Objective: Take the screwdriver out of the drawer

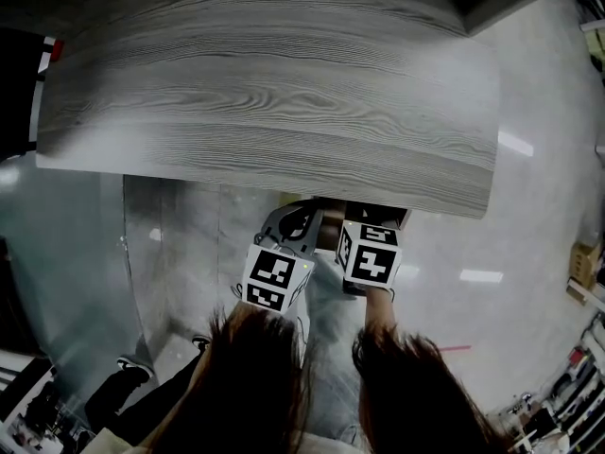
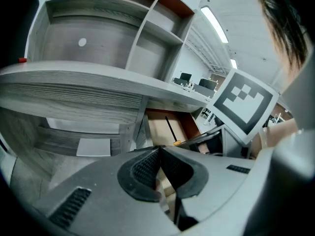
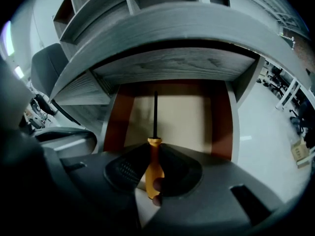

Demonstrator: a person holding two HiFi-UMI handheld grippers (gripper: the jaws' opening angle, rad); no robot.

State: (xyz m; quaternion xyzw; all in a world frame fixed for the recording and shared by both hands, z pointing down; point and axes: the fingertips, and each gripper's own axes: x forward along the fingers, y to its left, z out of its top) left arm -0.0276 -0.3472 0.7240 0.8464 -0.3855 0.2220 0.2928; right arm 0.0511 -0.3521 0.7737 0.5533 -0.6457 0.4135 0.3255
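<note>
The screwdriver has a yellow-orange handle and a thin black shaft that points away from me. My right gripper is shut on the handle and holds it over the open drawer, which has red-brown walls and a pale floor. In the left gripper view the screwdriver shows to the right, above the drawer. My left gripper is shut, its ribbed pads meeting at the tips, and I see nothing held between them. In the head view both marker cubes sit just below the desk's front edge, side by side.
The grey wood-grain desk top overhangs the drawer. Open shelf compartments rise behind the desk. The person's dark hair fills the bottom of the head view, and a shoe stands on the glossy floor at the left. A cardboard box lies far right.
</note>
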